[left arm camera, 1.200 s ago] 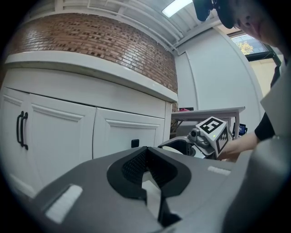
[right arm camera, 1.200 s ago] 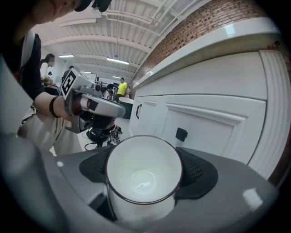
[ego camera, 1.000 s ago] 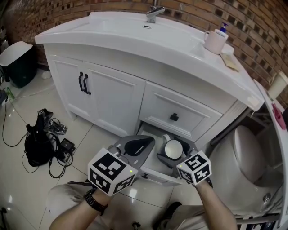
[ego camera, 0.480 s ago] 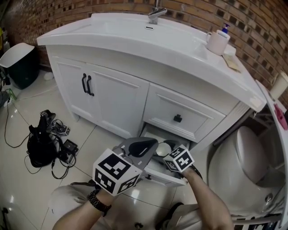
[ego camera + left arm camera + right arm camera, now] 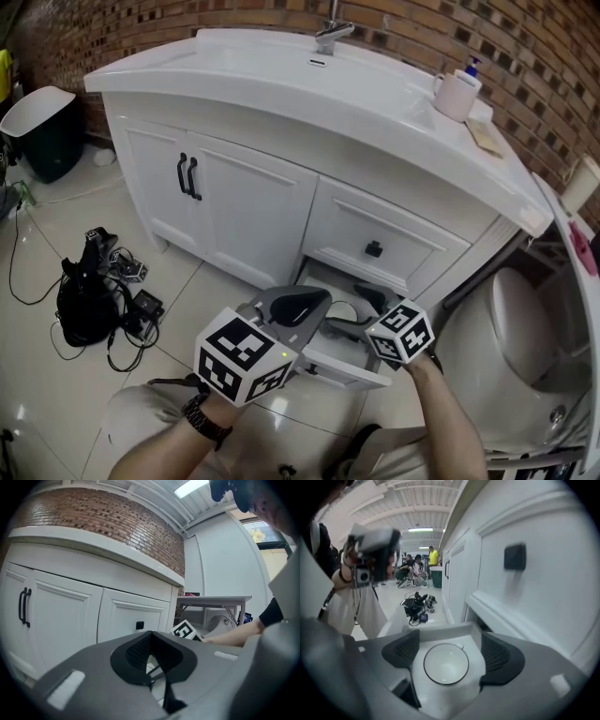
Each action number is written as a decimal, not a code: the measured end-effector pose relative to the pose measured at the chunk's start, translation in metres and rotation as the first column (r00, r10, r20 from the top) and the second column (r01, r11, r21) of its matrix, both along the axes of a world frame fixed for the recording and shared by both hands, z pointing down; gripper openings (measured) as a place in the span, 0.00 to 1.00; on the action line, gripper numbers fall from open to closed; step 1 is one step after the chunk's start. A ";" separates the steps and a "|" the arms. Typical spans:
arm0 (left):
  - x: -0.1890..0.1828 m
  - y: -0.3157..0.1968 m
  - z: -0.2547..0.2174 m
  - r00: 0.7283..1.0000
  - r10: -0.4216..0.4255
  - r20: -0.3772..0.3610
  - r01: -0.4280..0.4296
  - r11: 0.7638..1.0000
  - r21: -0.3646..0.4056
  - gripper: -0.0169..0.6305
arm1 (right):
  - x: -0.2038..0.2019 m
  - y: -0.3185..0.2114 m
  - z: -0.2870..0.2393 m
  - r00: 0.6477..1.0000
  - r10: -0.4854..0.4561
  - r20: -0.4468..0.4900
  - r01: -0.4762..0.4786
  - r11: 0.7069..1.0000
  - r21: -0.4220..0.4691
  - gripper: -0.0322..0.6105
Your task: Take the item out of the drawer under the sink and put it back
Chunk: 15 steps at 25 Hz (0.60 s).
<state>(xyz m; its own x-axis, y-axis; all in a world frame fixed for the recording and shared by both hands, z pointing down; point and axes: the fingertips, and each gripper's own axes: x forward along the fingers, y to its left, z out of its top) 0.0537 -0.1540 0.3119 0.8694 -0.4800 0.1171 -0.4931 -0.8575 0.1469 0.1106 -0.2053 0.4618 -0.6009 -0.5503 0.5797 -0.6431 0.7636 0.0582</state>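
The right gripper [image 5: 449, 641] reaches into the open white bottom drawer [image 5: 440, 631] of the white vanity cabinet [image 5: 244, 216], its grey fingers [image 5: 497, 656] with black ribbed pads spread wide. Between them, on the drawer floor, stands the small round white ceramic bowl [image 5: 446, 663] with a thin dark rim line. It sits upright with its mouth facing straight up at the camera. Being round, it has no long side to aim anywhere. A strip of bare drawer floor shows on either side, so neither pad touches it. Beyond the fingertips rises the drawer's far wall, and to the right of the fingers runs the upper drawer front with its square black knob [image 5: 515, 556]. Past the left finger, well off on the tiled floor, lies a tangle of black cables and gear [image 5: 417, 606].

From the head view the right gripper [image 5: 356, 312] dips behind the pulled-out drawer front [image 5: 333, 361], and the bowl is hidden there.

The left gripper [image 5: 300, 302] hovers just to the left of the right one, above the drawer's near corner. In its own view the dark fingers [image 5: 136, 653] are pressed together at the tips, pinching nothing — only a thin sliver of light shows lower down between them. Ahead of them stand the cabinet doors with a pair of black handles [image 5: 23, 605], and the white bench top [image 5: 93, 543] sits above.
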 end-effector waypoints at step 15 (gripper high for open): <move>0.014 0.007 0.002 0.999 0.035 0.012 -0.035 0.999 0.006 0.04 | 0.053 0.066 -0.170 0.947 0.223 0.232 -0.310 0.827 0.470 0.05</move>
<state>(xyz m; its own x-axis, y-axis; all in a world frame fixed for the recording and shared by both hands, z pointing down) 0.0675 -0.1468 0.3140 0.8841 -0.4503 0.1250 -0.4648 -0.8749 0.1361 0.1639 -0.1395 0.2916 -0.4489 -0.8885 0.0957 -0.8506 0.4576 0.2589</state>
